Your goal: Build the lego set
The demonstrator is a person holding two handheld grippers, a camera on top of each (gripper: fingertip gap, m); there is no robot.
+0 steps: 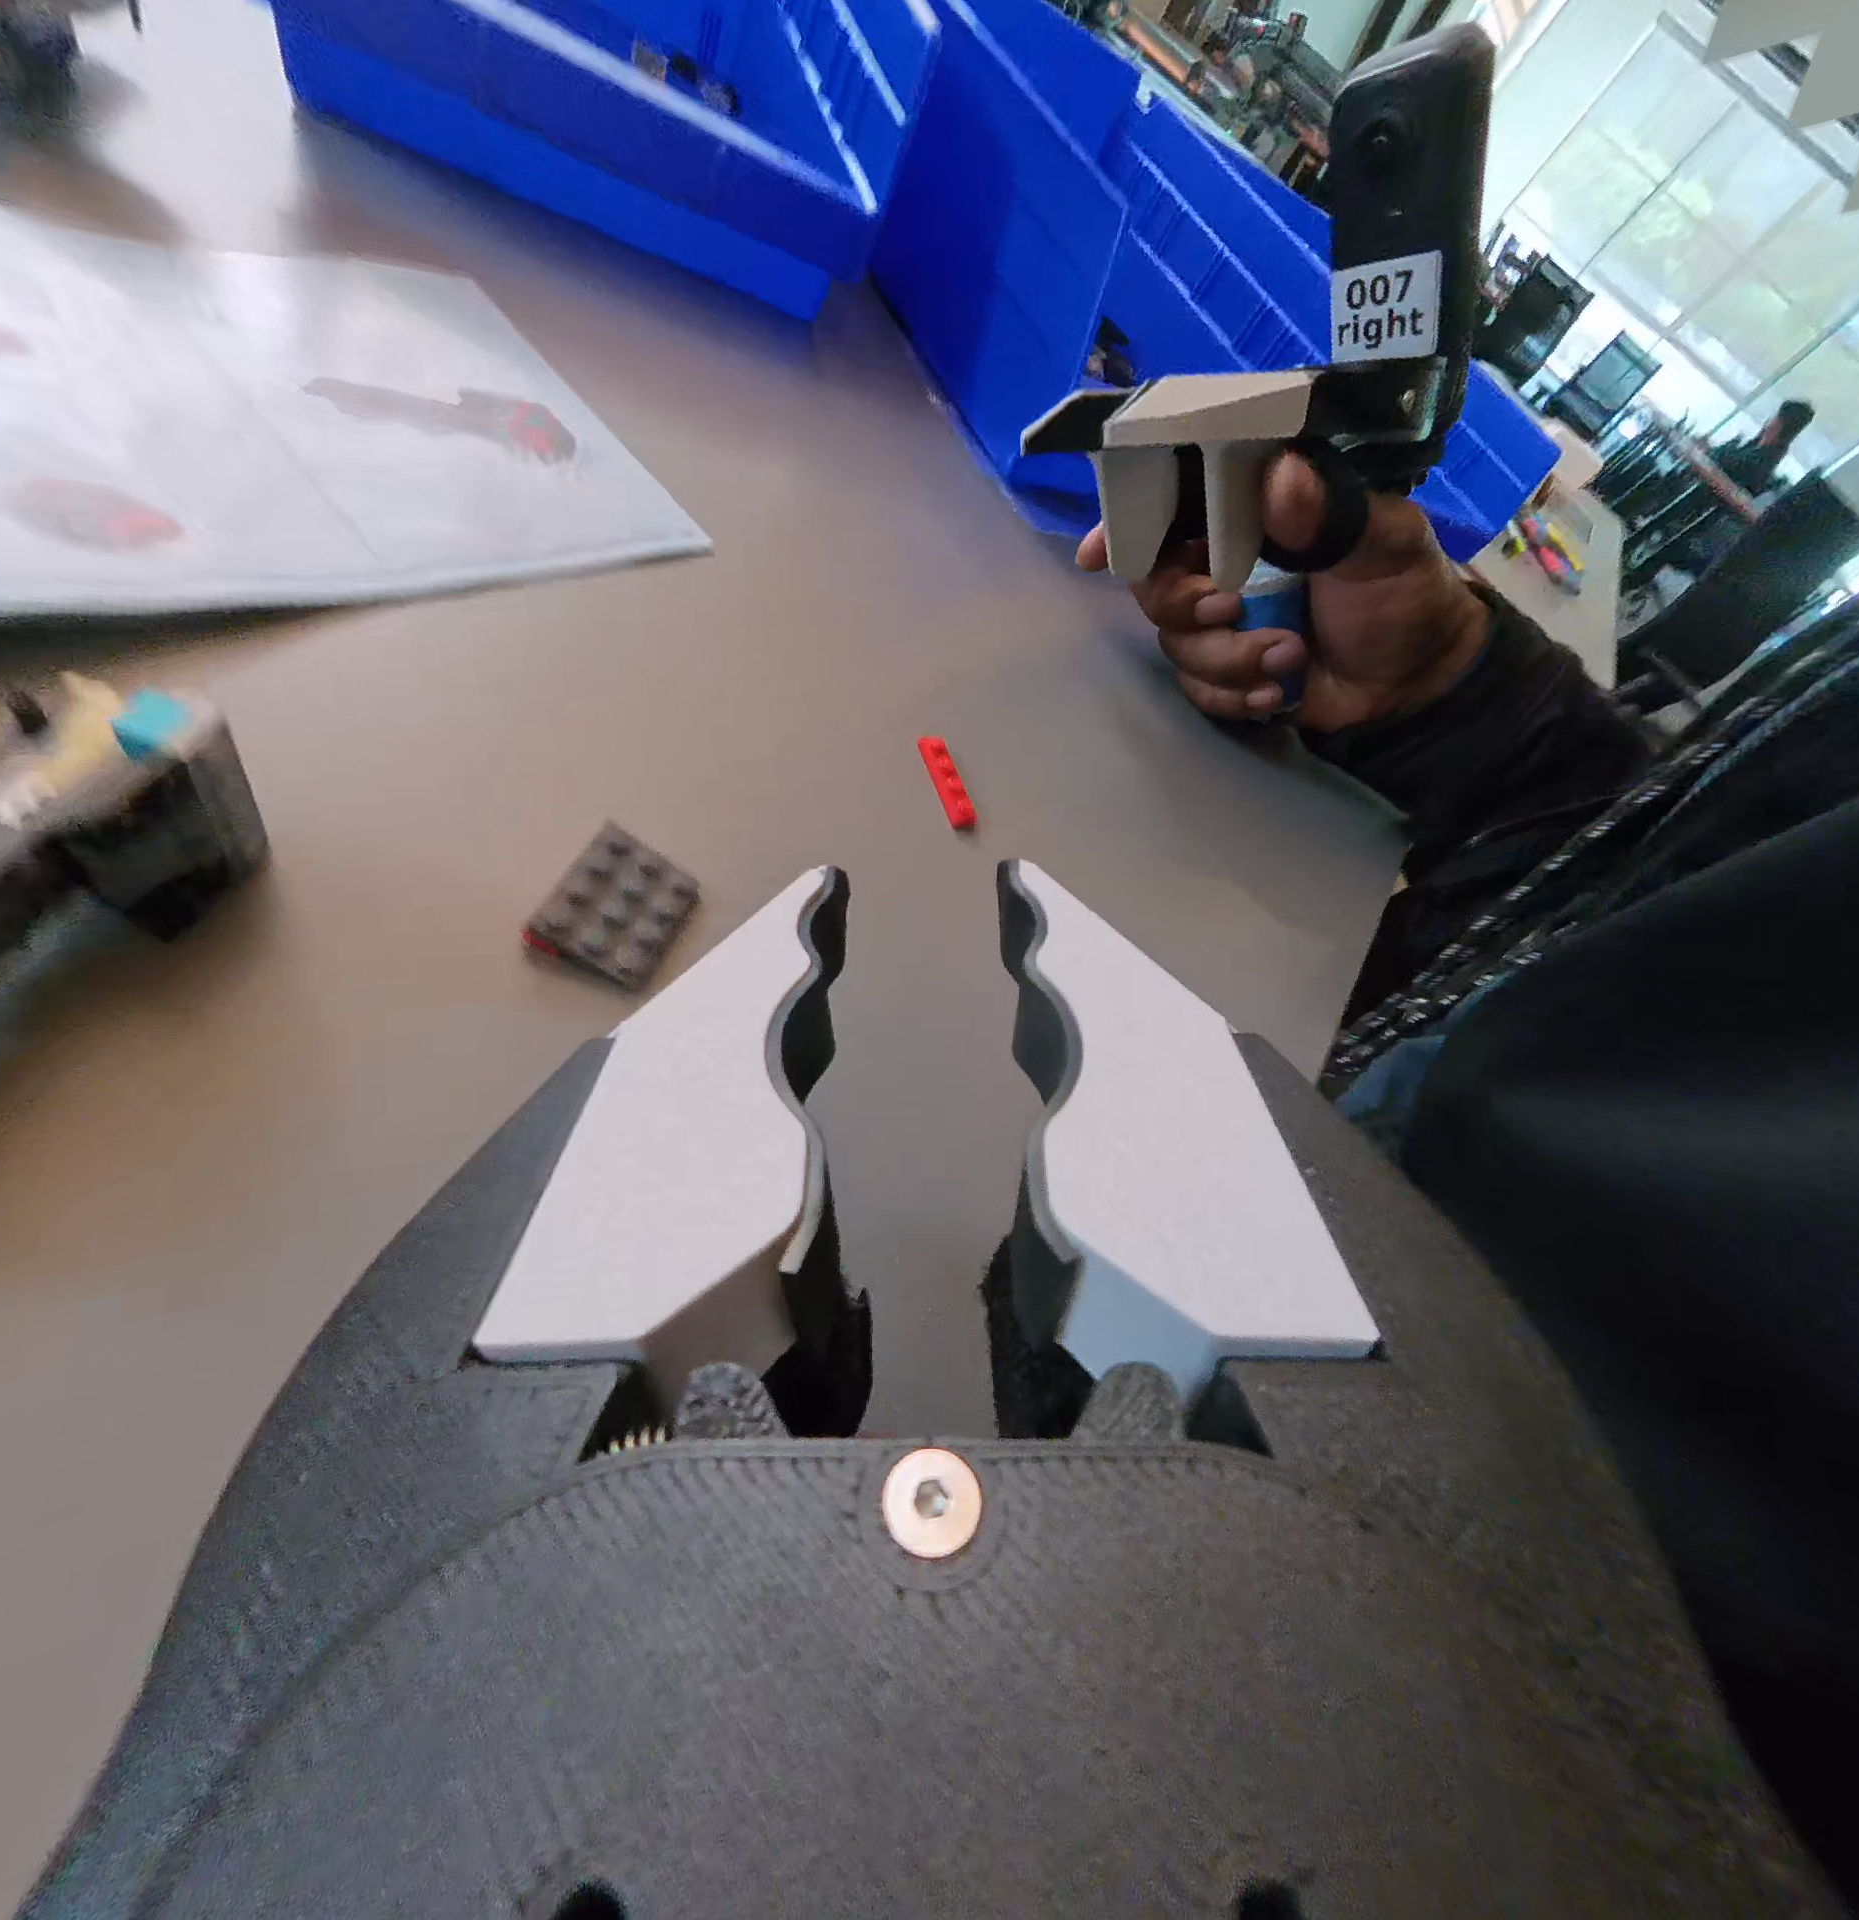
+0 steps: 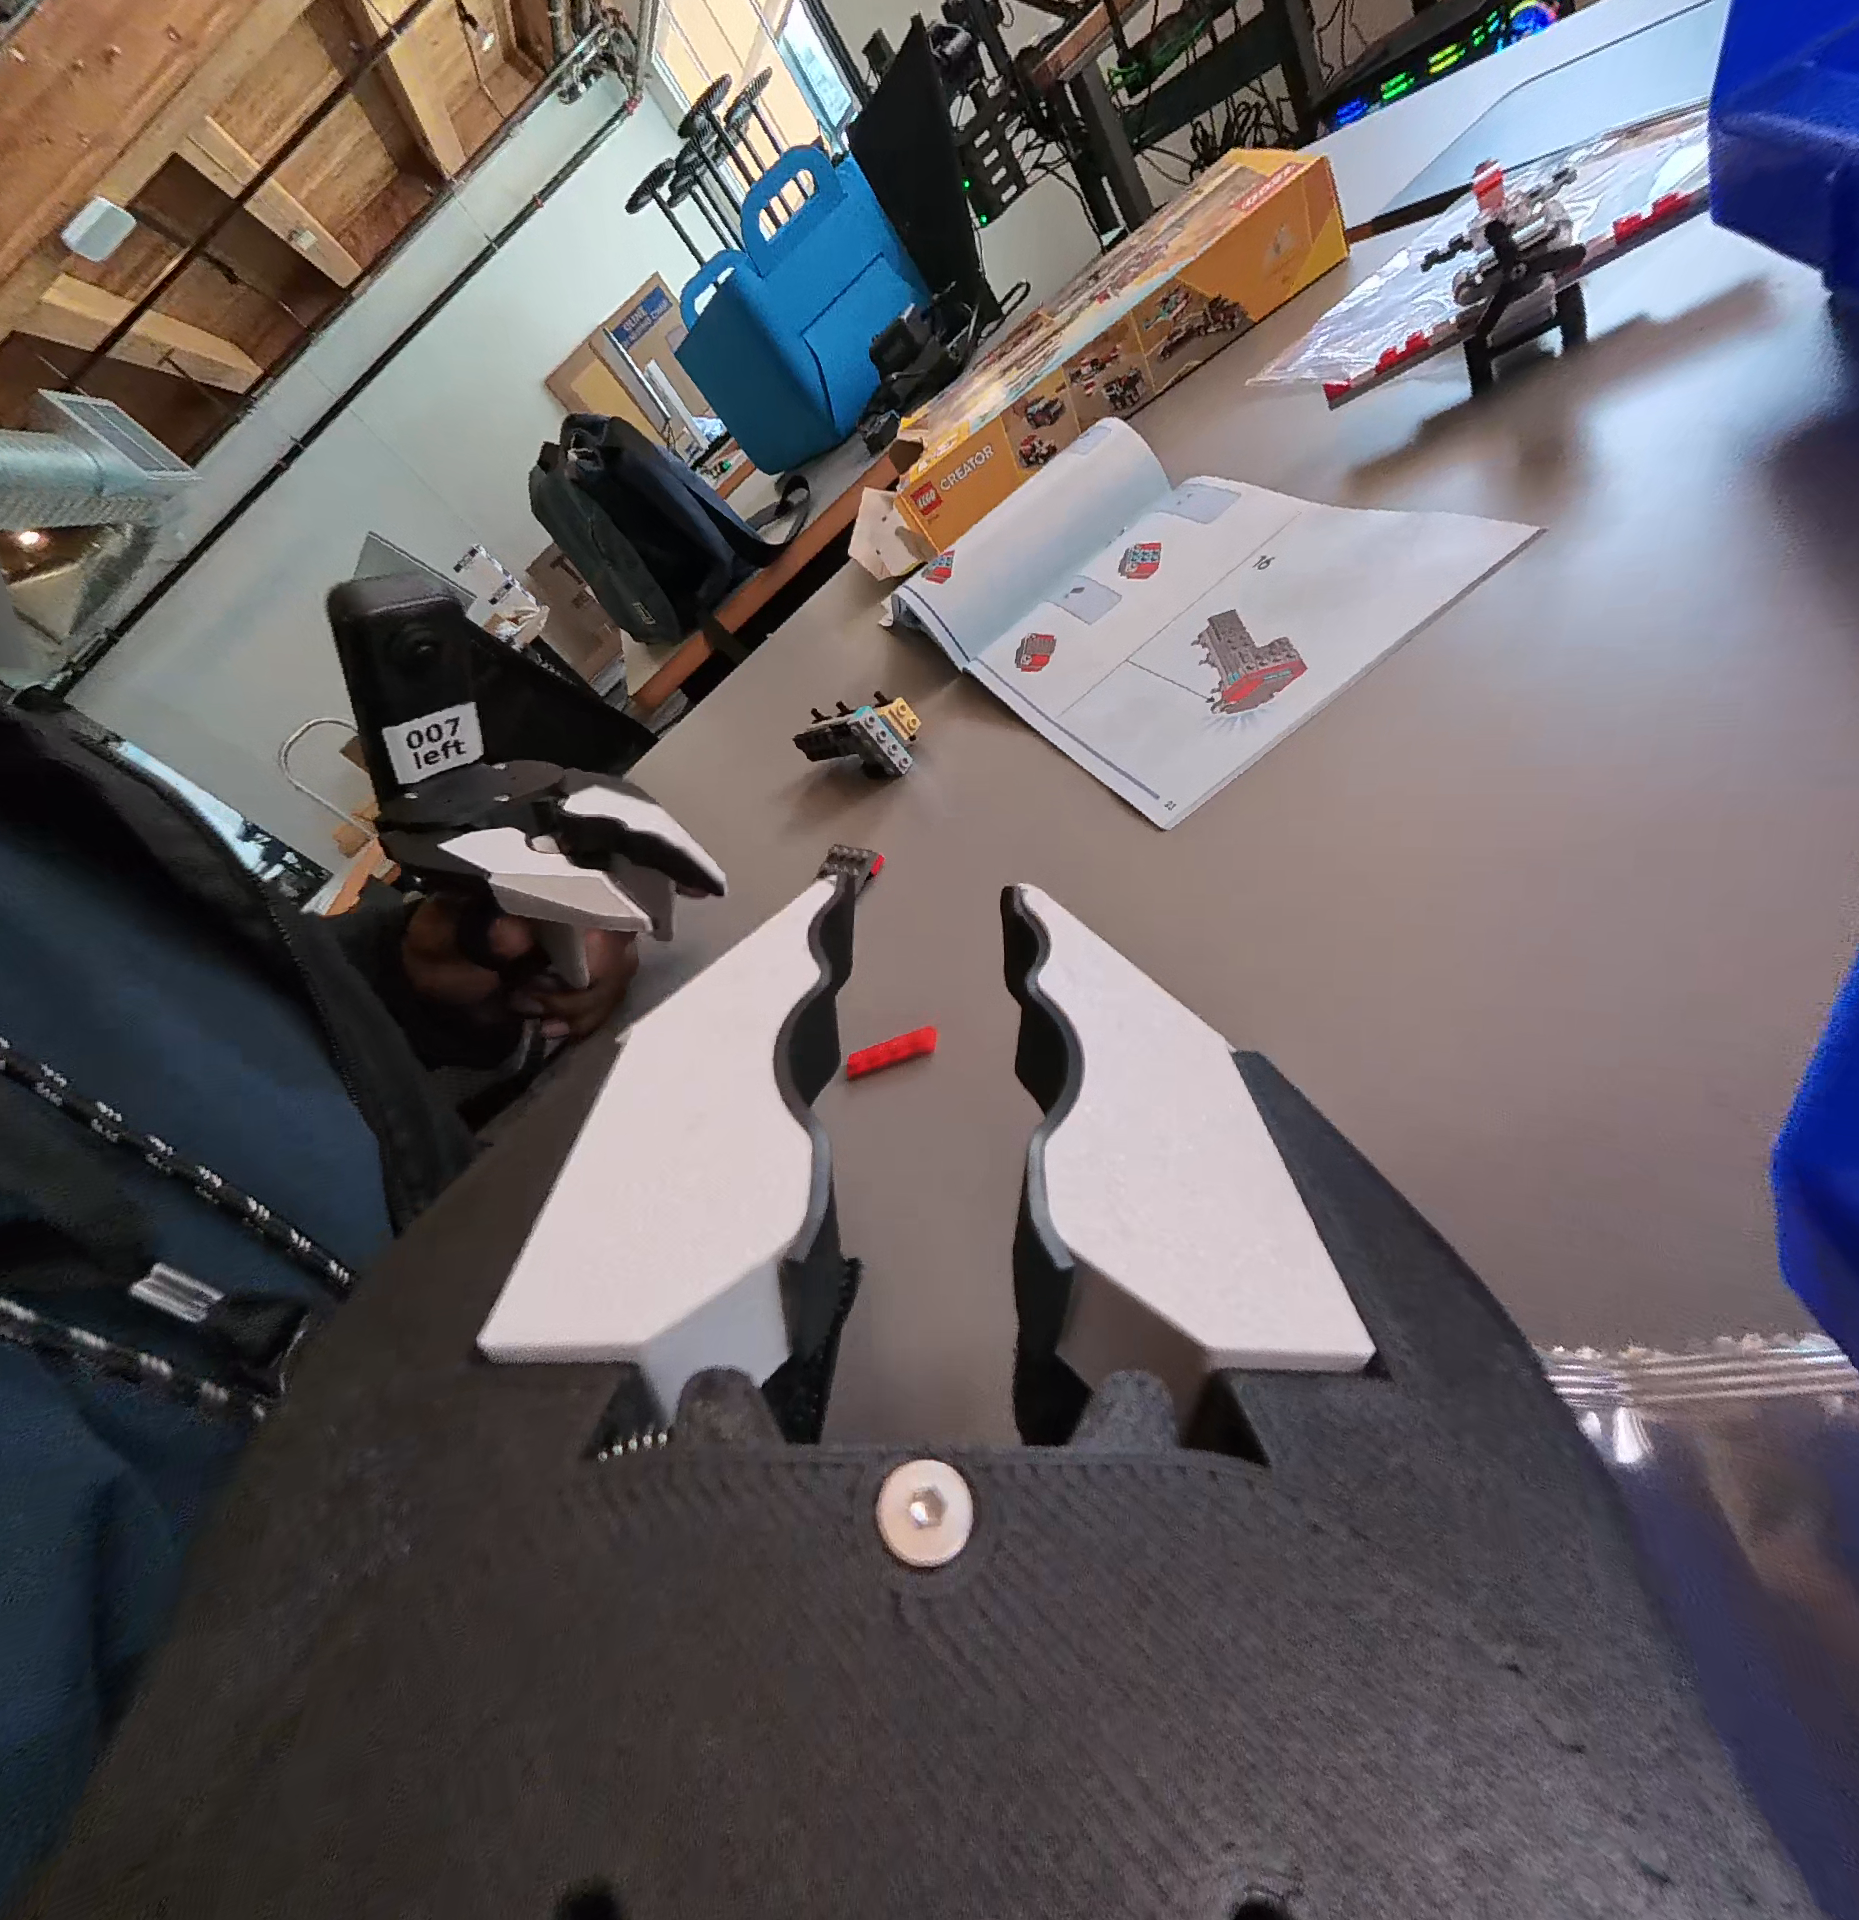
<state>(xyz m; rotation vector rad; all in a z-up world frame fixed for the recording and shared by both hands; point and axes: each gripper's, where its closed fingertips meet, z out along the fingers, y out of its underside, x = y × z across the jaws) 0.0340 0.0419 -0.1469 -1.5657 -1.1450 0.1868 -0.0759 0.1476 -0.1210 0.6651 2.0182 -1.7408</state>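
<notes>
A small red plate (image 1: 947,781) lies flat on the grey-brown table, just beyond my open, empty left gripper (image 1: 923,878). A dark grey square plate (image 1: 613,906) with a red piece under it lies to its left. A small grey sub-assembly (image 1: 146,800) with teal and tan bricks stands at the far left. In the right wrist view the red plate (image 2: 892,1051) lies between the fingers of my open, empty right gripper (image 2: 930,899), above the table. The grey plate (image 2: 854,862) peeks past the left fingertip. The sub-assembly (image 2: 863,740) stands farther off.
An open instruction booklet (image 2: 1216,623) lies on the table, with a yellow set box (image 2: 1122,332) behind it. Blue bins (image 1: 904,156) stand along the far side. A built model on a stand (image 2: 1517,281) sits at the far right. The person's dark jacket (image 1: 1631,1143) borders the near edge. My right fingertips sit around 15 centimeters from my left ones.
</notes>
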